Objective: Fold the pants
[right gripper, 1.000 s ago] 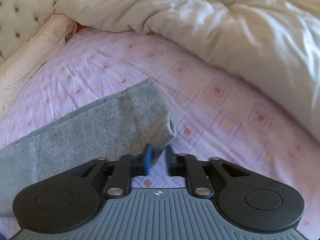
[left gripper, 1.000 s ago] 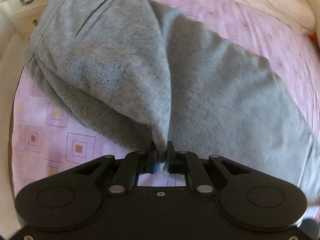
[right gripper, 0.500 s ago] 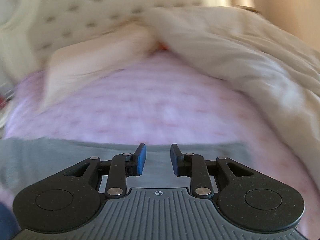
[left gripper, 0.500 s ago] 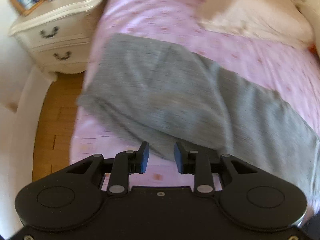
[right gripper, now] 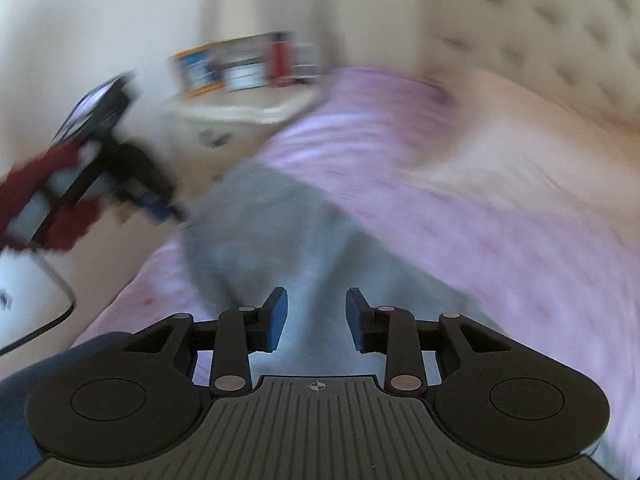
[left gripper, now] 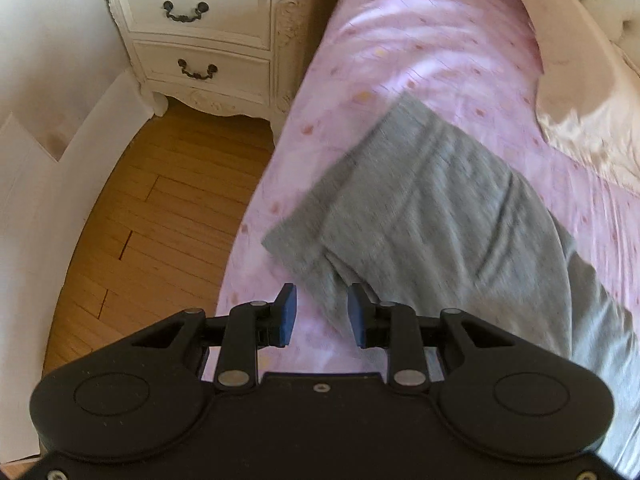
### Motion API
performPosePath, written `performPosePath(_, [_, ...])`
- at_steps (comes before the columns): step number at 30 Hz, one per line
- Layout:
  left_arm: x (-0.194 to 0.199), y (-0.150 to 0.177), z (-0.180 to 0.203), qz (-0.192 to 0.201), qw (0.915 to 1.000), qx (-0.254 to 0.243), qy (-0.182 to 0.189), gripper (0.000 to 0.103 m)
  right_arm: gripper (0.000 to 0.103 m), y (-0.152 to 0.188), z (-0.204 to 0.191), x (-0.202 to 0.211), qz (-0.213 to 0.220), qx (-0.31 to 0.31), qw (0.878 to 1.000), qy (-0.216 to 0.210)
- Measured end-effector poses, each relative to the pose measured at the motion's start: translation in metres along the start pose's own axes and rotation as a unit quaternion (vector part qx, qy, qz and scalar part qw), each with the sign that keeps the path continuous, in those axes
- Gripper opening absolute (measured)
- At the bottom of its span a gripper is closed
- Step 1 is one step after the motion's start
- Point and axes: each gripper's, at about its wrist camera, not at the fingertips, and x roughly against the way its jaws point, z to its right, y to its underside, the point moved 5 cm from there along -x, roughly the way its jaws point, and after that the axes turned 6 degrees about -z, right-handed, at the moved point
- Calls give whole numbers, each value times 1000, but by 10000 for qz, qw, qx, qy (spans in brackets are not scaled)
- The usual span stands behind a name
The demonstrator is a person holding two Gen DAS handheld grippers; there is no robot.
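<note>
Your left gripper (left gripper: 322, 314) points steeply down at the bed edge, jaws parted after just opening, nothing between them. Your right gripper (right gripper: 316, 318) tilts down less steeply, jaws just widened and empty; its view is blurred, with your other hand in a dark red sleeve (right gripper: 60, 216) at centre left. The grey pants (left gripper: 440, 216) lie folded on the pink sheet (left gripper: 432, 40), centre right. A white nightstand (left gripper: 208, 32) stands upper left over wooden floor (left gripper: 160, 208); a cream pillow (left gripper: 580, 120) fills the upper right.
</note>
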Motion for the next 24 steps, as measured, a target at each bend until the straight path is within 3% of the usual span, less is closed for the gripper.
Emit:
performPosePath(3, [0,-6,-8,63,9999,97,12,38,32,-17,-41,-35,-39,1033,9946,69])
performPosePath(6, [-1,-8,-17,34,9999,111,-32,38,33,-23,-69,-63,-18,1973,9803,131])
performPosePath(8, [-2,-7,-21,8,10000,89,-15,38,40,-23,-83,-82,-71,2498,9681,170])
performPosePath(12, [-7,-4,-31,-62,10000,30,-9,38,40,-17,-96,-111,-162,3148,9483,374])
performPosePath(15, [-10,0,-37,-112,9999,31,42,38,38,-19,-100,-131,-181,3313,9420,511])
performPosePath(17, [-11,1,-41,-137,9999,30,48,38,6,-25,-97,-133,-152,3110,9492,455])
performPosePath(19, [-10,1,-44,-120,9999,-1,48,38,5,-42,-86,-124,-97,2255,9741,90])
performPosePath(21, [-6,0,-45,-82,9999,-55,18,38,5,-62,-70,-110,97,903,9944,-543])
performPosePath(22, [-2,-1,-46,-32,10000,-89,-4,38,5,-70,-62,-104,185,238,9950,-954])
performPosePath(24, [10,-3,-47,152,9998,-155,-29,38,6,-76,-52,-101,251,-722,9838,-1620])
